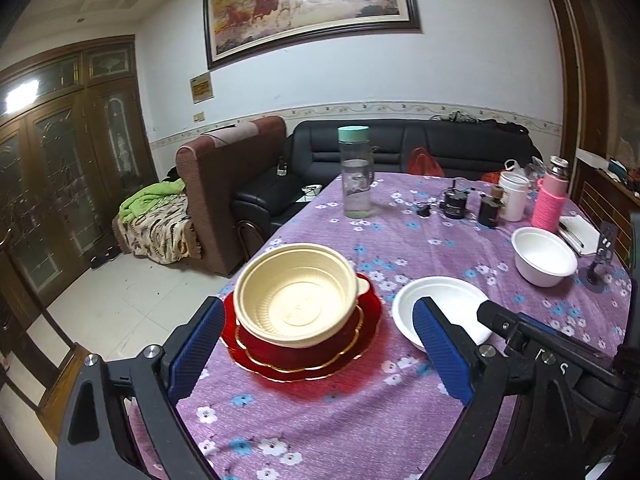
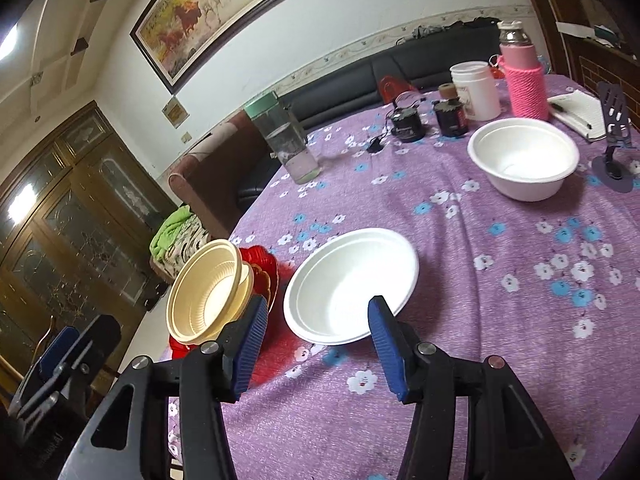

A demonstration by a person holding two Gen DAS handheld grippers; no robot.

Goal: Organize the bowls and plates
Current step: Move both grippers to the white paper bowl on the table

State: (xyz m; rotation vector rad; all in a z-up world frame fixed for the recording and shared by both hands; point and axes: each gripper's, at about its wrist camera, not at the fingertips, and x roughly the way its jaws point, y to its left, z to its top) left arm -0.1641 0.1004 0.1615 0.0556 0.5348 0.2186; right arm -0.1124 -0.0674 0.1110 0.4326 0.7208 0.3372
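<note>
A cream plastic bowl (image 1: 295, 294) sits on a red glass plate (image 1: 304, 354) near the table's left edge. My left gripper (image 1: 320, 340) is open and empty, its blue fingers either side of that stack and short of it. A shallow white plate (image 1: 440, 312) lies to the right, and a white bowl (image 1: 544, 256) stands further right. In the right wrist view my right gripper (image 2: 316, 336) is open and empty, just in front of the white plate (image 2: 348, 284). The cream bowl (image 2: 208, 292), the red plate (image 2: 266, 268) and the white bowl (image 2: 524, 156) show there too.
On the purple floral tablecloth (image 1: 360, 420) stand a clear water bottle (image 1: 356, 172), a pink flask (image 1: 552, 196), a white cup (image 1: 514, 196), small dark jars (image 1: 488, 210), a notebook (image 1: 580, 232) and a phone stand (image 1: 600, 256). Sofas stand behind; the table edge runs at left.
</note>
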